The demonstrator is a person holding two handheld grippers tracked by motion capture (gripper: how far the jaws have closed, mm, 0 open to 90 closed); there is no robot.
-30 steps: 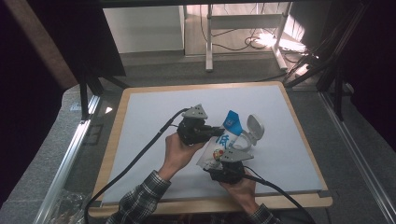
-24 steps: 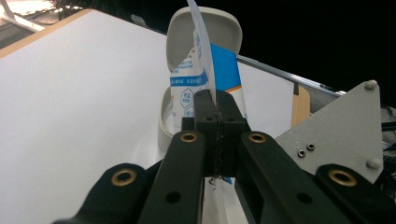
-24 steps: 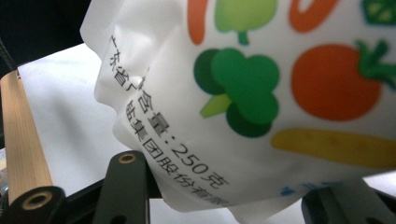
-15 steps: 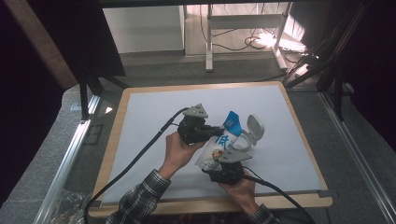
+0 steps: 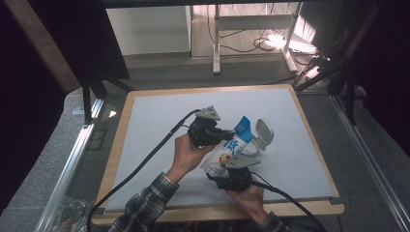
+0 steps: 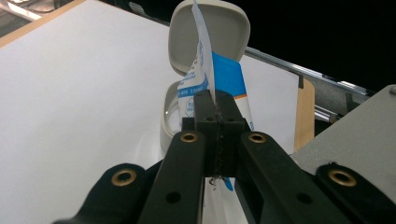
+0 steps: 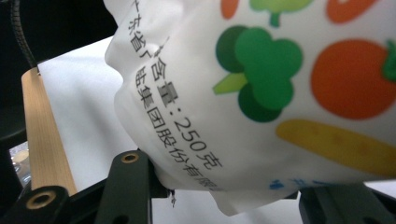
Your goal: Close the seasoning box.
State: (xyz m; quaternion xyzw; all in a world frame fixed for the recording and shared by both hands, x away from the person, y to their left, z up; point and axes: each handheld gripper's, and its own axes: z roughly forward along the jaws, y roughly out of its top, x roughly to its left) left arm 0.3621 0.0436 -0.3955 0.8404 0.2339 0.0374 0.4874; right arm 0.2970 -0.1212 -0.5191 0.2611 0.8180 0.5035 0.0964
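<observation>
Pouch held steady over the open box

Grip and position had hardly altered over the last second: both hands stayed where they had been and nothing between them shifted, so the work looked paused just short of pouring.

Nearest the person, on the near side of the box (image 5: pixel 257 140), the right gripper (image 7: pixel 233 191) held the pouch (image 5: pixel 231 150) by its plump lower end, jaws about half open with the printed bag pressed between them. The pouch itself slanted up from that grip toward the box, its blue top corner just beside the raised lid.

Farther along, the left gripper (image 6: pixel 215 100) was clamped tight on the thin top edge of the pouch, jaws fully together with only the film between them. Directly behind that pinch stood the box, lid swung upright and its base open underneath. Around the box lay the white table (image 5: pixel 154 121).

Judging by this, the top was not yet torn open; the next move probably called for pulling the two grips apart.
</observation>
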